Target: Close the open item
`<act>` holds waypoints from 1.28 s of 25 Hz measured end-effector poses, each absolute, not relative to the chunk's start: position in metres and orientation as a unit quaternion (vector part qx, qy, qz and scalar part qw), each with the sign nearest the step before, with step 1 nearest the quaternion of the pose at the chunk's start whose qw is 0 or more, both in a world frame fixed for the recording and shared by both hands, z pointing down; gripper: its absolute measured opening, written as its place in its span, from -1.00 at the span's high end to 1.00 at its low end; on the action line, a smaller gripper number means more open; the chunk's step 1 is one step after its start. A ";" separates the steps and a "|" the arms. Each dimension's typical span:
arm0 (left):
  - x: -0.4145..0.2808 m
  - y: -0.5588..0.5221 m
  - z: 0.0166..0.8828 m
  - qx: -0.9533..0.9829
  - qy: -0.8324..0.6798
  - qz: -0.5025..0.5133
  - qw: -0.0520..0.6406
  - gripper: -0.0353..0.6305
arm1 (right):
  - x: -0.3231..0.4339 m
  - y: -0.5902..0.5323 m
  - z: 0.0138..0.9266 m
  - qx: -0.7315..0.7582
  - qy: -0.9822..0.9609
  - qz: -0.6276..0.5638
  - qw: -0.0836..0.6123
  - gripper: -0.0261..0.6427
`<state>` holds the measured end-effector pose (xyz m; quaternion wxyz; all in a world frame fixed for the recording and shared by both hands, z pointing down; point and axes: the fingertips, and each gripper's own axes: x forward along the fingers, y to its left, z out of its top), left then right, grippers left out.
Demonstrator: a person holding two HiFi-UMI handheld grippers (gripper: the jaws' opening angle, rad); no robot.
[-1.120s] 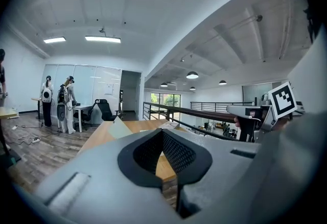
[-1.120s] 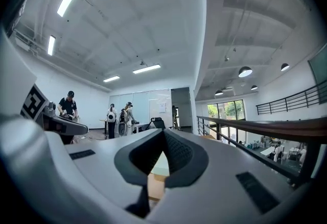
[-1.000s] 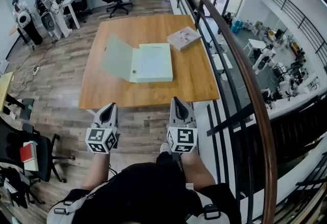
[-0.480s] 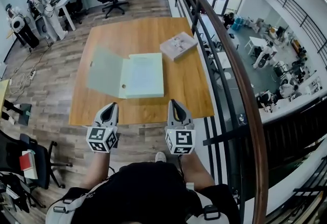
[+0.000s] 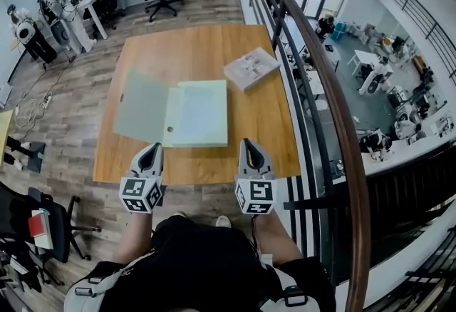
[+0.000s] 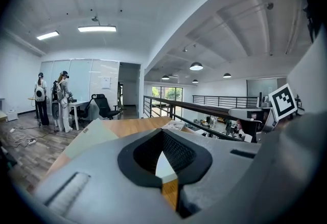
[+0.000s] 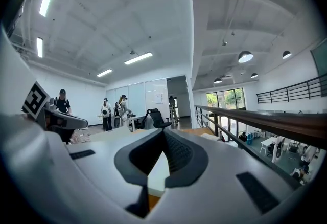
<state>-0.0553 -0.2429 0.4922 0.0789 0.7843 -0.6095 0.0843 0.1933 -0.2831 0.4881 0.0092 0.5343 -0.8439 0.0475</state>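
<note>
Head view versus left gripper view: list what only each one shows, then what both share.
Only the head view: the person's dark shirt and a chair holding something red. Only the left gripper view: the ceiling lights. Both: the left gripper, shut and empty, the wooden table, the open folder lying on it, the booklet and the railing.

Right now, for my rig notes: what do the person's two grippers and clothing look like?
The left gripper and right gripper are grey tapered shells with dark textured fingers, each carrying a white cube with black square markers. The person wears a black top.
</note>
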 end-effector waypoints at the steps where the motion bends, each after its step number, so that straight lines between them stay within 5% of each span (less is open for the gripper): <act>1: -0.063 -0.245 0.494 0.782 -0.613 0.084 0.080 0.89 | 0.189 -0.286 0.491 0.534 -0.844 0.049 0.010 0.91; 18: -0.225 -0.324 0.479 0.732 -0.675 0.073 0.058 0.88 | 0.137 -0.357 0.523 0.576 -0.813 0.080 0.036 0.90; 22: -0.267 -0.332 0.494 0.713 -0.692 0.087 0.073 0.52 | 0.129 -0.373 0.549 0.577 -0.808 0.107 0.054 0.80; 32: -0.317 -0.344 0.563 0.700 -0.684 0.070 0.193 0.42 | 0.125 -0.398 0.621 0.581 -0.788 0.174 0.103 0.73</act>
